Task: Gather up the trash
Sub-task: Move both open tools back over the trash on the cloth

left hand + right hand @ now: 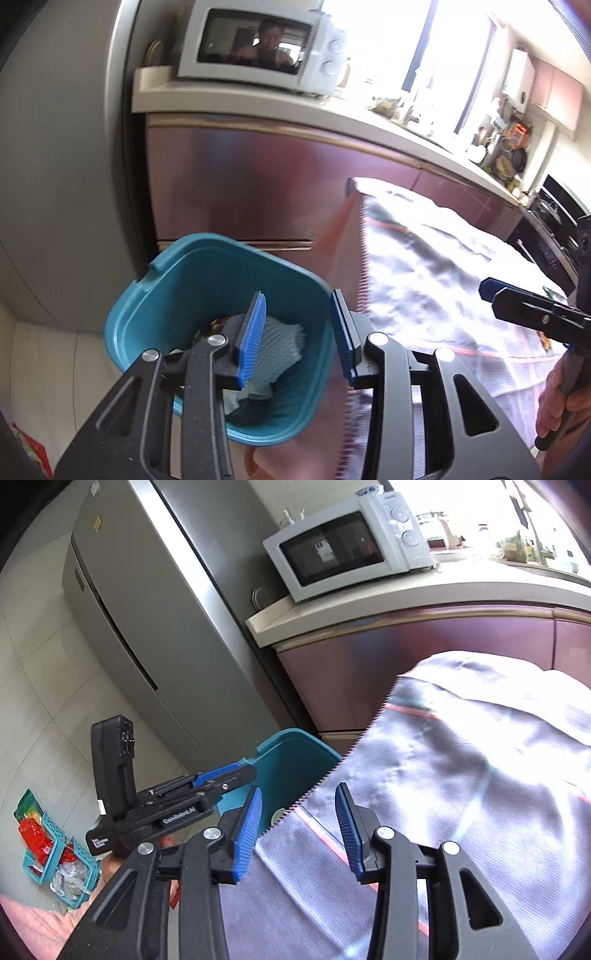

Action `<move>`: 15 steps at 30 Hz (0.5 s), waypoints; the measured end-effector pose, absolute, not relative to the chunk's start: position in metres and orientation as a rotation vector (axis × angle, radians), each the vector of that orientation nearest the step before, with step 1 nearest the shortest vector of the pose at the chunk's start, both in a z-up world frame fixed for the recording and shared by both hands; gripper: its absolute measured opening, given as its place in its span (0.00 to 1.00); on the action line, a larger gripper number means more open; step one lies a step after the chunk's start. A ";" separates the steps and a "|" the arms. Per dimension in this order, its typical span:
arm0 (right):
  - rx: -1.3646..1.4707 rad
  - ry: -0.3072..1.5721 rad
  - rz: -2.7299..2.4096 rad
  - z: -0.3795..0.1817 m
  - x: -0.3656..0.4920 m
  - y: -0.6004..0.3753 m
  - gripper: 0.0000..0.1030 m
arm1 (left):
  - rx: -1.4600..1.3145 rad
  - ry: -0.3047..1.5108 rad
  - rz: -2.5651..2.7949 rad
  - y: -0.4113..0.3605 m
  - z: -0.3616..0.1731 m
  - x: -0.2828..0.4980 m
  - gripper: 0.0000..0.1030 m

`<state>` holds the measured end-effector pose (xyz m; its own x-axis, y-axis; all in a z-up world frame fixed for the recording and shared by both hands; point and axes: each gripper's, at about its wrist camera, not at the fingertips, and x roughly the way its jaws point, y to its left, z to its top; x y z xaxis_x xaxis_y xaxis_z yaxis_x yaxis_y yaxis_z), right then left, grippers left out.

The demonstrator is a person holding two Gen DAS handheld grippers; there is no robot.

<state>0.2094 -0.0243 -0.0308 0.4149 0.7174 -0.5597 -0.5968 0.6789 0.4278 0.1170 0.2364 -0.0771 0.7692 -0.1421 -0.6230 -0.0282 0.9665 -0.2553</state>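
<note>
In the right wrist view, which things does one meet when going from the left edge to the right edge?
Small teal baskets on the floor → left gripper → teal bin → striped cloth.

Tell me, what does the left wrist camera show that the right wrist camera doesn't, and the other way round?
Only the left wrist view looks down into the teal bin and shows the white foam net lying inside, plus the cluttered far counter. Only the right wrist view shows the grey fridge and the small teal baskets on the floor. Both show the microwave, the striped cloth, the bin, and both grippers, left gripper and right gripper, open and empty.
</note>
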 end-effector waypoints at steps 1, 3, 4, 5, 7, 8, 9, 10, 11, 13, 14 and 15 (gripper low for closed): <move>0.178 0.777 0.821 -0.028 0.207 -0.033 0.40 | -0.250 0.683 -0.083 0.229 -0.072 0.116 0.38; 0.191 0.758 0.790 -0.025 0.202 -0.055 0.41 | -0.233 0.665 -0.121 0.215 -0.063 0.115 0.39; 0.193 0.747 0.773 -0.023 0.198 -0.067 0.41 | -0.225 0.660 -0.149 0.206 -0.059 0.115 0.40; 0.195 0.737 0.752 -0.022 0.195 -0.078 0.41 | -0.217 0.657 -0.174 0.196 -0.055 0.115 0.40; 0.199 0.720 0.709 -0.020 0.190 -0.101 0.42 | -0.199 0.651 -0.225 0.177 -0.050 0.115 0.41; 0.202 0.713 0.684 -0.019 0.187 -0.113 0.42 | -0.186 0.649 -0.251 0.166 -0.047 0.115 0.41; 0.205 0.705 0.660 -0.019 0.185 -0.122 0.42 | -0.173 0.648 -0.274 0.155 -0.045 0.116 0.42; 0.211 0.699 0.640 -0.019 0.182 -0.135 0.42 | -0.162 0.648 -0.297 0.145 -0.044 0.116 0.43; 0.218 0.692 0.615 -0.019 0.179 -0.147 0.43 | -0.152 0.649 -0.320 0.133 -0.043 0.116 0.43; 0.232 0.682 0.565 -0.019 0.174 -0.171 0.43 | -0.141 0.660 -0.370 0.111 -0.042 0.119 0.43; 0.240 0.676 0.539 -0.019 0.171 -0.183 0.43 | -0.135 0.668 -0.390 0.100 -0.042 0.119 0.43; 0.246 0.668 0.508 -0.019 0.168 -0.195 0.43 | -0.128 0.675 -0.412 0.090 -0.042 0.121 0.44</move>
<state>0.1683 -0.1945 -0.0194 0.6696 0.5226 -0.5277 -0.3687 0.8507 0.3746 0.1208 0.0904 -0.0421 0.7035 -0.4101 -0.5804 0.3280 0.9119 -0.2468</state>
